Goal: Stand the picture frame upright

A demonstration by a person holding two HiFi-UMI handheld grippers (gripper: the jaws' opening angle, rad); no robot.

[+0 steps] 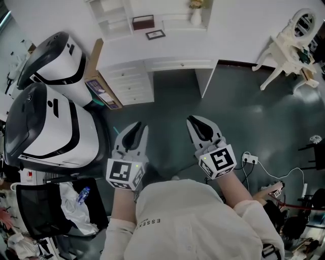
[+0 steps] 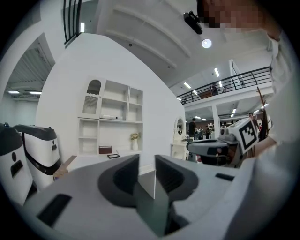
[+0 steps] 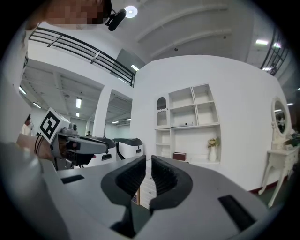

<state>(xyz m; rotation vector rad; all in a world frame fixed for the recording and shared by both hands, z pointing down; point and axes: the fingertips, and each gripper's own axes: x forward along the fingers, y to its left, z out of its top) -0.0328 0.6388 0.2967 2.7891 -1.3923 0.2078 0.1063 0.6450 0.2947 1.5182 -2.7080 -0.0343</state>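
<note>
At the left, the left hand-held gripper, grey with two ribbed jaws, carried about level in the air above the dark floor. Narrow: only a slim gap between the pads, with nothing in it. Touching nothing. Just to the right, the right hand-held gripper, also level, closed almost pad to pad and empty too. Both pointed toward the white counter with drawers and well apart from it.

Now the containers, again from the left. Low at the left edge, a black mesh bin or seat, not possible to tell which. Beside it, crumpled white plastic bags with a small blue-capped bottle on them. Higher up, a brown cardboard box leaning between a rounded white-and-black machine and the side of the counter, content not visible. At the back of the counter, a white open shelf unit. Near it on the counter top, a small dark red box.

Just in front of this box and apart from it, the small dark-rimmed picture frame, lying flat on the counter top. Further right on the counter, a white vase with pale flowers. On the floor at the far right, a small white dressing table with oval mirror.
</note>
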